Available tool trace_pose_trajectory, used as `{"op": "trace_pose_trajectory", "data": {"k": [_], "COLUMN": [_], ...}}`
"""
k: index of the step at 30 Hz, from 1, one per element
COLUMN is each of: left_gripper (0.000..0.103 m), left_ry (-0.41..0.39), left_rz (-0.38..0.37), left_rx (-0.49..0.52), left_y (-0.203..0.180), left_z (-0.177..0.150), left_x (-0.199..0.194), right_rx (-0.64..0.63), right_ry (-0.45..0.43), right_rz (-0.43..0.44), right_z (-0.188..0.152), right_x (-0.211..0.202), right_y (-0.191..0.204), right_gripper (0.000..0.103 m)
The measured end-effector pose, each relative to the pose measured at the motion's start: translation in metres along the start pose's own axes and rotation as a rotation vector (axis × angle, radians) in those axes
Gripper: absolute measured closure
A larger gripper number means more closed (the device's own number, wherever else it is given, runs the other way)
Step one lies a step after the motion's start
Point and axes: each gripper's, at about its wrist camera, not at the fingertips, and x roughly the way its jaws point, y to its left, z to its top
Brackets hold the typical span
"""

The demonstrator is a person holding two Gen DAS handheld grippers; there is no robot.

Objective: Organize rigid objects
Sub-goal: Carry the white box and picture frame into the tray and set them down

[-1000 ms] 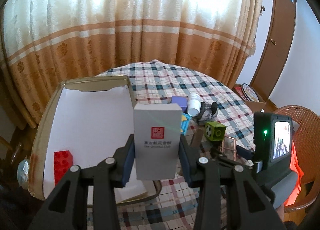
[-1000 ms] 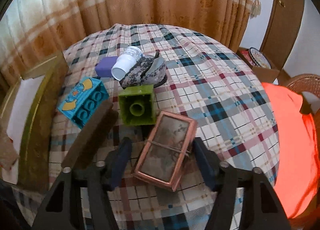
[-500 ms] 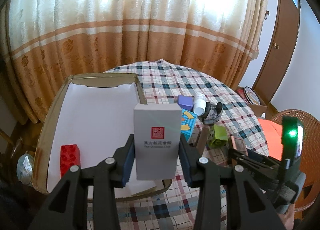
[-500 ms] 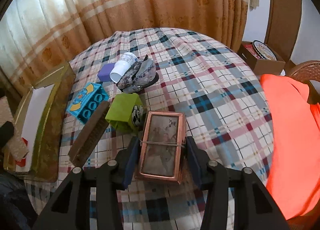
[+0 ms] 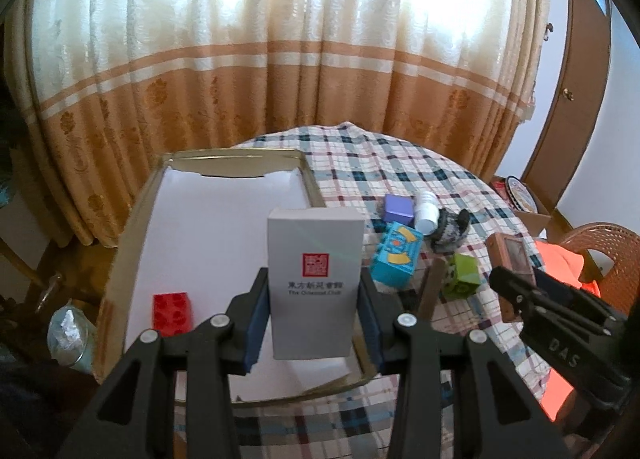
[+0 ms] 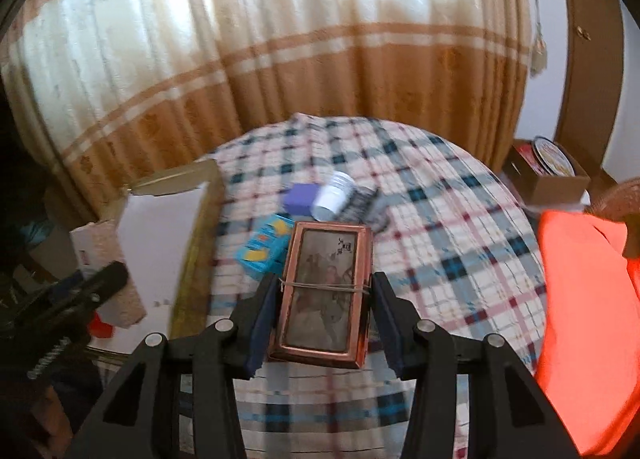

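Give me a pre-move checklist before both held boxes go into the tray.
1. Left gripper clamped on the grey box: ok, pads on both sides.
2. Right gripper clamped on the copper-framed box: ok, lifted off the tablecloth.
3. Free space on the tray's white liner: ok, only the red brick lies there, near corner.
4. Grey box upright: ok.
5. The two grippers clear of each other: cannot tell, they are close.
6. Band around the copper-framed box intact: ok.

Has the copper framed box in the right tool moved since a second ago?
Yes. The copper box, clamped in the right tool, has come up off the checked tablecloth, where it lay beside the green block.
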Motion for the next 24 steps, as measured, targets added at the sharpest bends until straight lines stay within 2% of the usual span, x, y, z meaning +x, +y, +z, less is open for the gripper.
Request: {"op": "trace_pose_trajectory", "data": {"k": [10, 24], "left_gripper": [0.062, 0.062], "left_ry": [-0.015, -0.006], "left_rz": [0.062, 0.139], "left_rx": [-0.042, -0.098], "left_y": [0.033, 0.07], "left_z": [0.009, 0.014], "left_x": [-0.002, 0.007], "right_rx": [-0.089, -0.169], "right_ry": [-0.038, -0.023], "right_rz": [0.076, 0.142], "right_z": [0.016, 0.025], "right_x": [-0.005, 0.014], "right_y": [0.052, 0.107], "right_gripper": [0.053, 0.053]}}
